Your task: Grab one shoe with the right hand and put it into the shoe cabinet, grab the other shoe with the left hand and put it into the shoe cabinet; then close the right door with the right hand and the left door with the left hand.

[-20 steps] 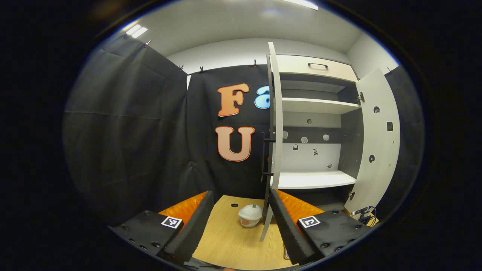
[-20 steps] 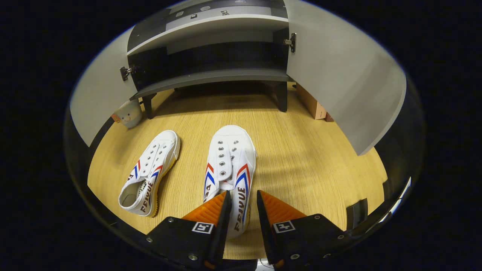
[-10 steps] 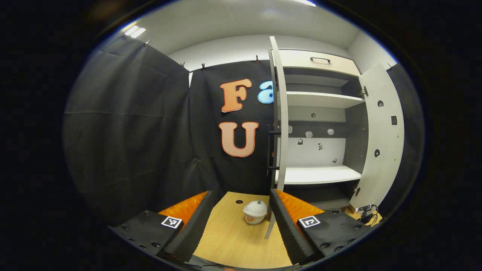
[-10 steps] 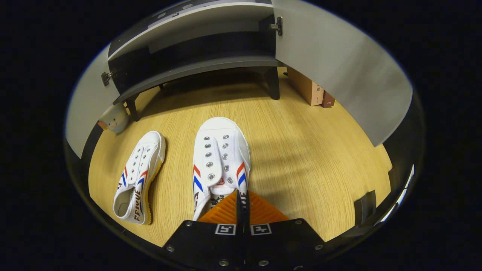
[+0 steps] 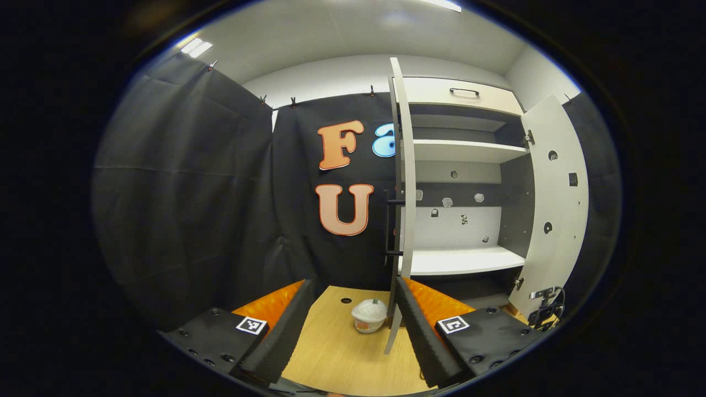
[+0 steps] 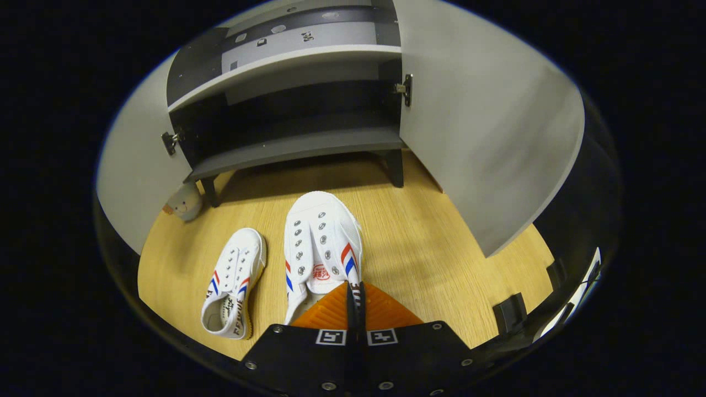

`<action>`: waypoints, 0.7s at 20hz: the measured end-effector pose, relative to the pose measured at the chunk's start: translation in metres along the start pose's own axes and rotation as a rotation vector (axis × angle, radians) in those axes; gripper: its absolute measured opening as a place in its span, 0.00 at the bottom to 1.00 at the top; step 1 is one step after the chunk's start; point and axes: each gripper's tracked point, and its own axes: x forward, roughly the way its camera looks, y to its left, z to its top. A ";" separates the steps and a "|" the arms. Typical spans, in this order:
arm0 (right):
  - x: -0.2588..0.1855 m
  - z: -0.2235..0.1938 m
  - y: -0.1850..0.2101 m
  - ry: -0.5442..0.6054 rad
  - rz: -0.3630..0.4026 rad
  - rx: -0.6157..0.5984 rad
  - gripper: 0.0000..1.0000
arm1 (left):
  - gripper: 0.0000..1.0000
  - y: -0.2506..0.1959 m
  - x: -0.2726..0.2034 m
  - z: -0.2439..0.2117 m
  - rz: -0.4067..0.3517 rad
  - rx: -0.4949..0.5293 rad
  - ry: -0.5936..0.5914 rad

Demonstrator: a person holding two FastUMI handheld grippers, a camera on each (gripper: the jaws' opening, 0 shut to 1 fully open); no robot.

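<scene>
Right tool (image 6: 356, 300) is clamped on the side wall of the right-hand shoe (image 6: 322, 242), both fingers (image 6: 331, 311) pinched together on the collar edge near the heel, toe pointing away toward the shoe cabinet (image 6: 292, 149). Can't tell from the right gripper view whether that shoe is off the table (image 6: 441, 259) or resting on it. The other shoe (image 6: 234, 281) lies flat on the table just left of it, close but apart, toe also aimed roughly at the cabinet. Bottom compartment of the cabinet is dark and open, with the right door (image 6: 485, 132) and the left door (image 6: 129, 182) both swung out wide. A small round white figure (image 6: 185, 203) sits on the table at the left cabinet leg, beside the left door. Left tool (image 5: 353, 325) is spread wide with nothing between its fingers (image 5: 284, 325), held level and looking across the table at the left door's edge (image 5: 405, 176) (seen almost edge-on), the open shelves behind it, and the right door (image 5: 551, 204) at far right. The same white figure (image 5: 368, 315) sits on the table ahead of it, near the door's lower corner.
</scene>
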 end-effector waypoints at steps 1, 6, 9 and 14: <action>-0.010 0.015 0.005 -0.021 0.009 0.010 0.00 | 0.96 -0.001 0.000 0.001 -0.007 -0.003 -0.005; -0.055 0.085 0.028 -0.129 0.060 0.049 0.00 | 0.97 0.000 0.007 0.004 -0.027 -0.008 -0.025; -0.086 0.115 0.037 -0.191 0.072 0.037 0.00 | 0.98 -0.002 0.010 0.004 -0.054 -0.006 -0.033; -0.148 0.158 0.039 -0.275 0.109 0.062 0.00 | 0.97 -0.002 0.020 0.010 -0.080 -0.003 -0.051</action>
